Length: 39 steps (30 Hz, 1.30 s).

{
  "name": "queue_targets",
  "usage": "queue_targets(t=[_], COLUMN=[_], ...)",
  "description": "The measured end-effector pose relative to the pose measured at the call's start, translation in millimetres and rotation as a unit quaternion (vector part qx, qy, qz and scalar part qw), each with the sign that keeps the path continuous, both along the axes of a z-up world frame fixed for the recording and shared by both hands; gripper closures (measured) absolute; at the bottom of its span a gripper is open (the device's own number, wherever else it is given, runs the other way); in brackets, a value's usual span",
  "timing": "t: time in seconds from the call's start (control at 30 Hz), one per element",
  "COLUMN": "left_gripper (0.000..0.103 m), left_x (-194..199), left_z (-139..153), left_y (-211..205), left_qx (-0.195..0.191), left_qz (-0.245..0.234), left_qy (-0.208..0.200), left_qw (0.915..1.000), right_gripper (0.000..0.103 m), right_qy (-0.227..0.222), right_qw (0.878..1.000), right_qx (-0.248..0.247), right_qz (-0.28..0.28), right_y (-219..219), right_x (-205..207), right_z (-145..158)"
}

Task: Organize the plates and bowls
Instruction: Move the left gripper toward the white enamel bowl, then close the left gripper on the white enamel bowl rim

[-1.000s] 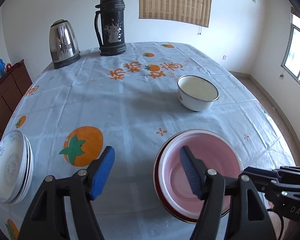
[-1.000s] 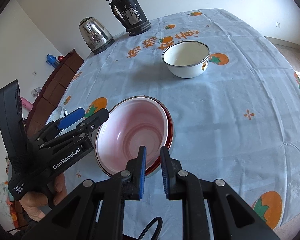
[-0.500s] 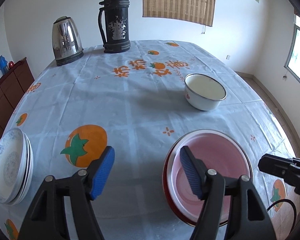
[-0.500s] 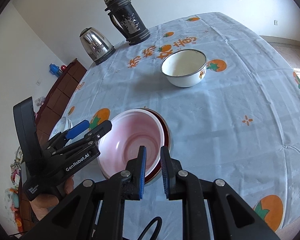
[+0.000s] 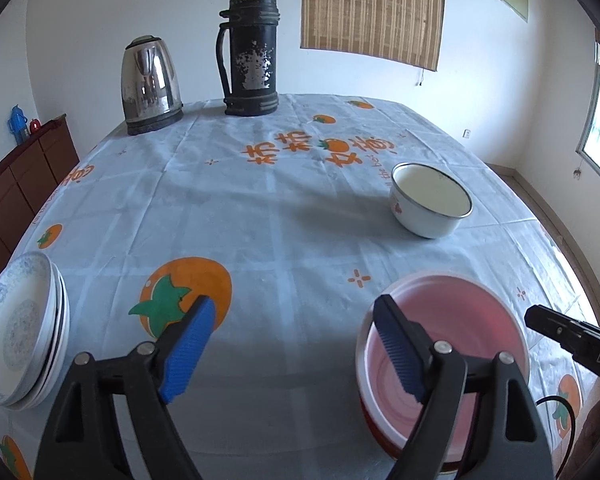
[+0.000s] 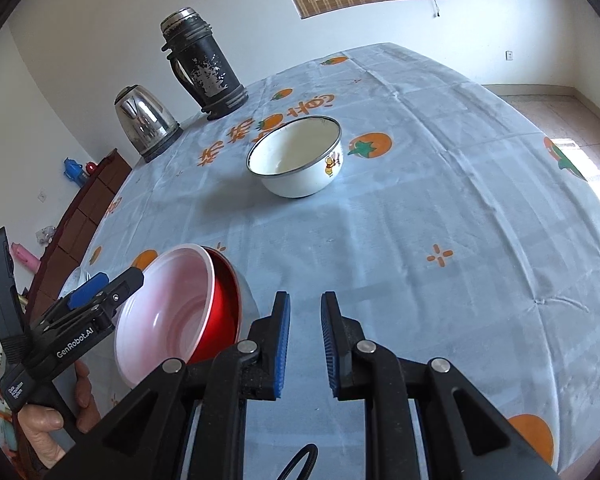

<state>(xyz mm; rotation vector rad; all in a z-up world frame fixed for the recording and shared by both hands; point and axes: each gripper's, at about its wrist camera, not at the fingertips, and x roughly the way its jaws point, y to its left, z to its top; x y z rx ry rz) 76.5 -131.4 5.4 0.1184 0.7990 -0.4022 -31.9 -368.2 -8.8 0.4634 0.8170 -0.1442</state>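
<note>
Left claw was opening, empty; I saw the white bowl straight ahead of the nearly shut, empty right claw.

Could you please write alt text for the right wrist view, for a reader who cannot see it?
A pink bowl nested in a red bowl sits on a tablecloth printed with oranges, between the left hand-held gripper and the right hand-held gripper, which holds nothing. Farther back are a white enamel bowl, a steel kettle and a black thermos.
</note>
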Motion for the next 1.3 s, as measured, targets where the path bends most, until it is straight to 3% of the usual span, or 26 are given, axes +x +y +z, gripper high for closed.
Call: queue_targets(t=[0.37,0.57,0.63,0.7,0.77,1.1,1.3], left_gripper=[0.020,0.020,0.020,0.020,0.020,0.020,0.020], left_x=[7.8,37.3,45.1,51.6,56.7,88.7,114.0], left_z=[14.3,14.5,14.1,12.9,10.9,5.2,-1.3], left_y=[6.3,18.0,18.8,17.0,13.9,-7.6,-30.1], left_qx=[-0.027,-0.056,-0.058,-0.052,-0.045,-0.047,-0.053], left_qz=[-0.006,0.002,0.002,0.005,0.005,-0.025,-0.047], left_qy=[-0.018,0.012,0.014,0.012,0.010,0.019,0.039], left_qw=[0.9995,0.9984,0.9982,0.9985,0.9989,0.9984,0.9967], right_gripper=[0.085,0.084,0.080,0.066,0.061,0.061,0.061], right_qy=[-0.004,-0.010,-0.013,-0.018,-0.025,-0.055,-0.076], right_qw=[1.000,1.000,1.000,1.000,1.000,0.998,0.997], right_qx=[0.005,0.002,0.003,0.004,0.006,-0.028,-0.025], right_qz=[0.000,0.002,-0.004,-0.010,-0.015,-0.016,-0.020], right_y=[-4.8,-8.6,-12.7,-16.8,-20.8,-28.4,-42.0], right_x=[6.6,10.6,11.8,13.3,14.9,32.4,51.6], right_z=[-10.9,-11.1,-11.0,-10.8,-10.0,3.6,10.5])
